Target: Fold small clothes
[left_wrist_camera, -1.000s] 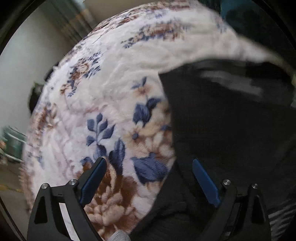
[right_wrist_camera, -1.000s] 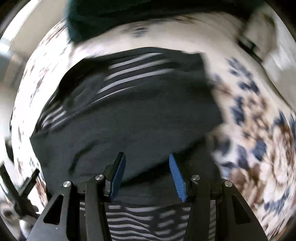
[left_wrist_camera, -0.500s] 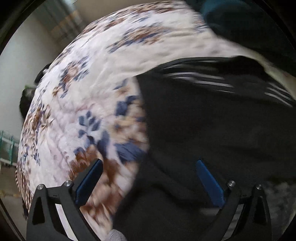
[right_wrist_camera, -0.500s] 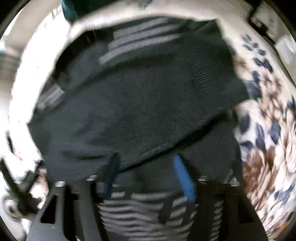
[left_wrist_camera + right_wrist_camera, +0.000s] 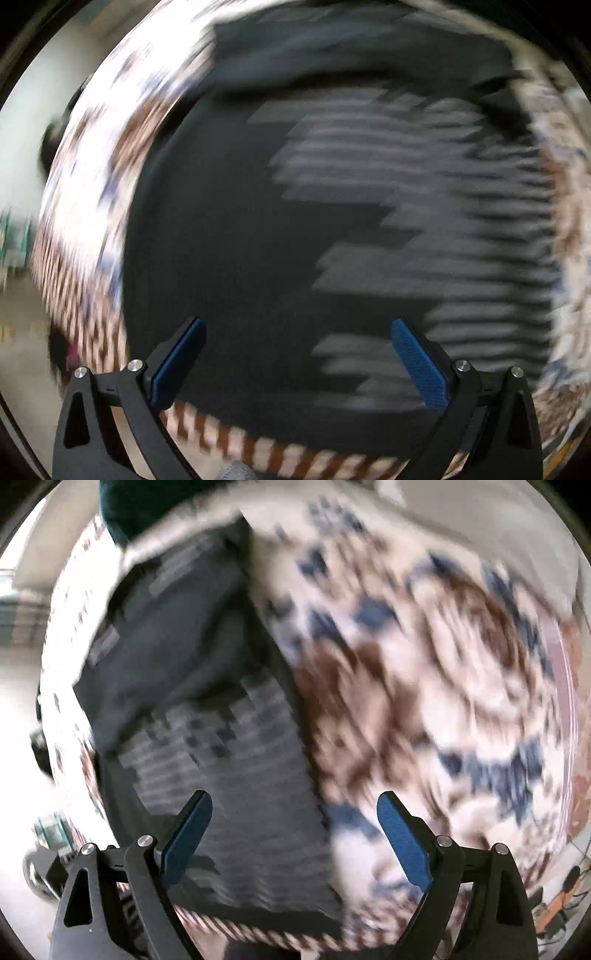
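A dark garment with grey-white stripes [image 5: 332,221] lies folded on a floral blanket [image 5: 85,206]. In the left wrist view it fills the middle, and my left gripper [image 5: 297,354] is open and empty above its near edge. In the right wrist view the same garment [image 5: 207,738] lies to the left, and my right gripper [image 5: 295,834] is open and empty over its right edge. Both views are blurred by motion.
The cream blanket with blue and brown flowers [image 5: 443,683] spreads to the right of the garment. A dark teal cloth [image 5: 147,506] lies at the far edge. Floor and clutter [image 5: 554,904] show past the blanket's edge.
Both grippers have pulled back and away from the garment. The right gripper has opened wider and swung right. The garment now lies flat with its striped part on top.
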A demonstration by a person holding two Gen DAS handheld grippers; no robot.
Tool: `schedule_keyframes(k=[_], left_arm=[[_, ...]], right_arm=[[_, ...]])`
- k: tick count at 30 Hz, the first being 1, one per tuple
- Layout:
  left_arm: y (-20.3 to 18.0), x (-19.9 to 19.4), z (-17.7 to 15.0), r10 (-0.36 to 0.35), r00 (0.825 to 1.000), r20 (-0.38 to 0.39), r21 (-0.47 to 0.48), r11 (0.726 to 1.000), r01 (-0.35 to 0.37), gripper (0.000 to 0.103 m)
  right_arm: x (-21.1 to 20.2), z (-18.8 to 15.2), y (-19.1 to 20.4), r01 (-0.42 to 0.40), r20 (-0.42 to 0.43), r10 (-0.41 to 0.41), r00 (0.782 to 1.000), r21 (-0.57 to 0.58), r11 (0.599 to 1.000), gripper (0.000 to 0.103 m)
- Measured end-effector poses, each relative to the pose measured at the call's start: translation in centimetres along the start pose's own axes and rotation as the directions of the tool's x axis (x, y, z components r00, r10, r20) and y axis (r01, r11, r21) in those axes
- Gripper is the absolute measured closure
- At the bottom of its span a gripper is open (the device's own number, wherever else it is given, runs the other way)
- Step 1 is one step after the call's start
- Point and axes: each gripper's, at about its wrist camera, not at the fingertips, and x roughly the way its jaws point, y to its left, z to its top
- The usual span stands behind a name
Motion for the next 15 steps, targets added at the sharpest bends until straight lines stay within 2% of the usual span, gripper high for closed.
schedule_keyframes(k=[2, 4, 6, 8, 9, 10, 12, 13, 14, 15], left_arm=[[4.4, 1.9, -1.8, 0.072, 0.996, -0.046, -0.100, 0.992, -0.076, 0.000], [9.3, 3.4, -3.1, 0.087, 0.994, -0.063, -0.215, 0.972, -0.099, 0.000], [14.0, 4.9, -4.0, 0.088, 0.993, -0.073, -0.334, 0.937, -0.108, 0.000], [18.2, 6.1, -4.5, 0.062, 0.997, -0.038, -0.451, 0.889, -0.072, 0.001], [19.1, 6.3, -4.6, 0.045, 0.999, -0.013, -0.476, 0.878, -0.046, 0.001], [20.1, 7.0, -4.6, -0.005, 1.000, 0.016, -0.501, 0.865, 0.013, 0.001], [20.9, 8.9, -4.4, -0.090, 0.996, 0.020, -0.532, 0.843, 0.087, 0.011], [20.9, 9.7, -4.3, -0.127, 0.992, 0.026, -0.535, 0.836, 0.121, 0.022], [20.6, 10.3, -4.1, -0.143, 0.990, 0.023, -0.527, 0.840, 0.133, 0.033], [20.3, 10.7, -3.9, -0.148, 0.988, 0.036, -0.507, 0.849, 0.146, 0.037]], right_arm=[[2.3, -2.8, -1.6, -0.030, -0.081, 0.029, 0.996, -0.020, 0.999, 0.011], [4.8, -6.1, -2.8, -0.054, -0.156, 0.048, 0.987, -0.035, 0.998, 0.011], [7.5, -9.1, -3.6, -0.091, -0.216, 0.082, 0.973, -0.033, 0.995, 0.014], [9.6, -11.6, -3.8, -0.113, -0.264, 0.097, 0.960, -0.047, 0.992, 0.019], [10.3, -12.4, -3.8, -0.119, -0.274, 0.101, 0.956, -0.051, 0.992, 0.019], [10.9, -13.1, -3.6, -0.127, -0.280, 0.106, 0.954, -0.058, 0.990, 0.019], [12.0, -14.6, -3.2, -0.122, -0.280, 0.094, 0.955, -0.086, 0.989, 0.019], [12.4, -15.2, -3.2, -0.124, -0.282, 0.095, 0.955, -0.085, 0.989, 0.019], [12.7, -15.6, -3.0, -0.125, -0.289, 0.096, 0.953, -0.084, 0.989, 0.019], [12.9, -16.0, -2.8, -0.120, -0.288, 0.089, 0.953, -0.091, 0.989, 0.019]])
